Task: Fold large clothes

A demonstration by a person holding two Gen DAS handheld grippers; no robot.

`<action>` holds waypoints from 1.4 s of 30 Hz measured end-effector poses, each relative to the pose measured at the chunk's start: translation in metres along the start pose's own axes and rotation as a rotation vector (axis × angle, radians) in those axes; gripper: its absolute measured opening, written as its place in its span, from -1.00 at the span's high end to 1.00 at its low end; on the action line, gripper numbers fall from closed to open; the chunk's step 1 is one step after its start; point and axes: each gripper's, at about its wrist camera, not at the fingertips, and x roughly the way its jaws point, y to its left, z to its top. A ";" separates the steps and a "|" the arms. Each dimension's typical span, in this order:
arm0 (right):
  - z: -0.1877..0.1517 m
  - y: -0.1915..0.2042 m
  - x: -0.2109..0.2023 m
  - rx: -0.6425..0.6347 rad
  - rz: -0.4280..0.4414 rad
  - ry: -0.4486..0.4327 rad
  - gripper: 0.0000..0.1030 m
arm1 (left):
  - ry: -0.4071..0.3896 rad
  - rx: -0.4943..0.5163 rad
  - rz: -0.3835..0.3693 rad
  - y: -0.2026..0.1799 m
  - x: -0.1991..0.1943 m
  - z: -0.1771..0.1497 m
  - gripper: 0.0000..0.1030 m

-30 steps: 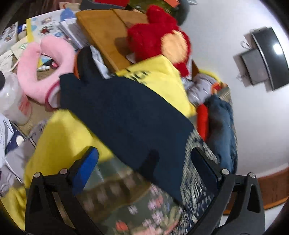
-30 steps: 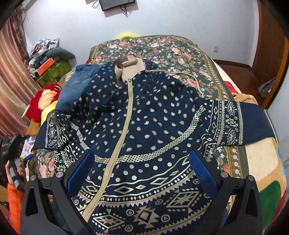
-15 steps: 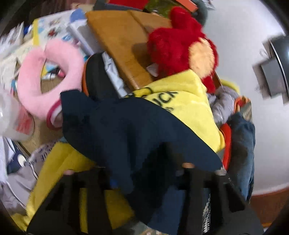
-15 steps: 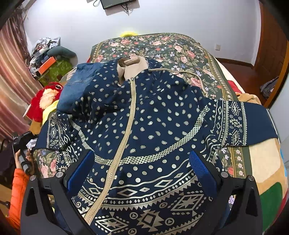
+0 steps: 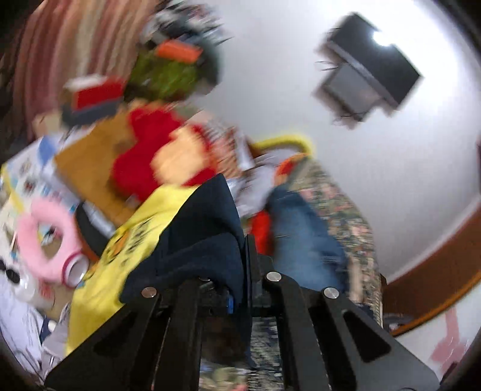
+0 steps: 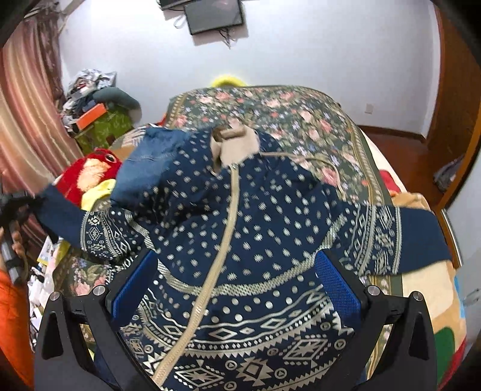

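Note:
A navy zip jacket (image 6: 240,240) with gold patterns lies spread front-up on the floral bed (image 6: 300,114). Its plain navy left cuff (image 5: 207,240) is pinched between the jaws of my left gripper (image 5: 240,264), which is shut on it and lifted off the bed's left side; the same cuff (image 6: 57,210) shows raised in the right wrist view beside a hand (image 6: 15,243). My right gripper (image 6: 237,276) hovers open above the jacket's lower front, nothing between its blue pads (image 6: 336,279). The right sleeve (image 6: 405,237) lies flat, stretched out.
A red plush toy (image 6: 90,171), yellow cloth (image 5: 144,228) and a pink neck pillow (image 5: 45,240) crowd the left of the bed. Blue jeans (image 6: 144,159) lie by the jacket's left shoulder. A screen (image 6: 213,12) hangs on the far wall. An orange sleeve (image 6: 12,324) is at lower left.
My left gripper closed on the navy cuff and lifted it upward, rolling as it rose. The jacket's left sleeve now pulls out to the left. The right gripper rose slightly.

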 end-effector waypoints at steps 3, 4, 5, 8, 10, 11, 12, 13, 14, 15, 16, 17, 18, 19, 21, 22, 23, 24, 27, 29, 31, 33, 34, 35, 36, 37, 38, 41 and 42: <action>0.007 0.000 0.000 -0.018 0.013 -0.009 -1.00 | -0.036 0.083 -0.075 -0.050 -0.015 0.001 0.92; 0.007 -0.001 0.000 -0.021 0.015 -0.009 -1.00 | -0.043 0.112 -0.106 -0.069 -0.020 0.000 0.92; 0.009 -0.002 0.001 -0.025 0.020 -0.006 -1.00 | -0.048 0.135 -0.125 -0.083 -0.022 -0.001 0.92; 0.013 -0.008 0.002 -0.033 0.028 -0.003 -1.00 | -0.056 0.229 -0.187 -0.133 -0.025 -0.013 0.92; 0.014 -0.013 0.004 -0.035 0.025 0.001 -1.00 | -0.049 0.302 -0.222 -0.167 -0.020 -0.026 0.92; 0.015 -0.016 0.005 -0.038 0.023 0.004 -1.00 | -0.041 0.336 -0.233 -0.182 -0.017 -0.033 0.92; 0.014 -0.019 0.005 -0.040 0.019 0.006 -1.00 | -0.028 0.374 -0.242 -0.198 -0.011 -0.042 0.92; 0.013 -0.023 0.007 -0.041 0.014 0.009 -1.00 | -0.012 0.417 -0.247 -0.213 -0.004 -0.052 0.92; 0.013 -0.026 0.007 -0.041 0.012 0.013 -1.00 | 0.004 0.451 -0.246 -0.223 0.002 -0.064 0.92; 0.011 -0.030 0.008 -0.040 0.011 0.020 -1.00 | 0.029 0.495 -0.242 -0.234 0.011 -0.076 0.92; 0.010 -0.035 0.009 -0.036 0.011 0.026 -1.00 | 0.057 0.538 -0.241 -0.246 0.020 -0.090 0.92; 0.008 -0.039 0.009 -0.033 0.011 0.031 -1.00 | 0.086 0.573 -0.243 -0.254 0.029 -0.103 0.92; 0.007 -0.043 0.010 -0.030 0.009 0.037 -1.00 | 0.127 0.612 -0.246 -0.261 0.038 -0.120 0.92; 0.005 -0.047 0.011 -0.027 0.007 0.043 -1.00 | 0.176 0.651 -0.252 -0.269 0.050 -0.137 0.92; 0.001 -0.056 0.013 -0.019 -0.001 0.059 -1.00 | 0.271 0.707 -0.259 -0.278 0.069 -0.168 0.92; -0.001 -0.062 0.015 -0.012 -0.003 0.070 -1.00 | 0.321 0.728 -0.265 -0.280 0.077 -0.183 0.92; -0.003 -0.065 0.014 -0.005 -0.003 0.078 -1.00 | 0.370 0.750 -0.263 -0.285 0.085 -0.200 0.92; -0.006 -0.069 0.016 0.009 -0.001 0.087 -1.00 | 0.414 0.777 -0.252 -0.287 0.093 -0.219 0.92; -0.012 -0.080 0.017 0.038 -0.009 0.107 -1.00 | 0.550 0.836 -0.239 -0.291 0.113 -0.269 0.92; -0.017 -0.085 0.019 0.045 -0.022 0.121 -1.00 | 0.619 0.857 -0.234 -0.291 0.122 -0.293 0.87; -0.021 -0.088 0.020 0.048 -0.033 0.134 -1.00 | 0.669 0.872 -0.231 -0.289 0.128 -0.312 0.78; -0.023 -0.090 0.021 0.046 -0.038 0.147 -1.00 | 0.697 0.883 -0.221 -0.285 0.128 -0.319 0.53; -0.023 -0.090 0.020 0.041 -0.044 0.151 -1.00 | 0.701 0.884 -0.221 -0.285 0.126 -0.322 0.44; -0.023 -0.090 0.021 0.036 -0.048 0.153 -1.00 | 0.703 0.880 -0.227 -0.285 0.121 -0.323 0.21; -0.022 -0.089 0.021 0.030 -0.052 0.154 -1.00 | 0.701 0.869 -0.237 -0.282 0.115 -0.320 0.05; -0.021 -0.087 0.020 0.021 -0.055 0.155 -1.00 | 0.692 0.860 -0.246 -0.279 0.108 -0.316 0.01; -0.020 -0.085 0.020 0.013 -0.056 0.155 -1.00 | 0.679 0.852 -0.258 -0.274 0.098 -0.310 -0.02; -0.015 -0.074 0.021 -0.025 -0.061 0.154 -1.00 | 0.630 0.833 -0.260 -0.261 0.078 -0.287 -0.13; -0.013 -0.068 0.022 -0.045 -0.061 0.154 -1.00 | 0.601 0.818 -0.249 -0.252 0.071 -0.276 -0.23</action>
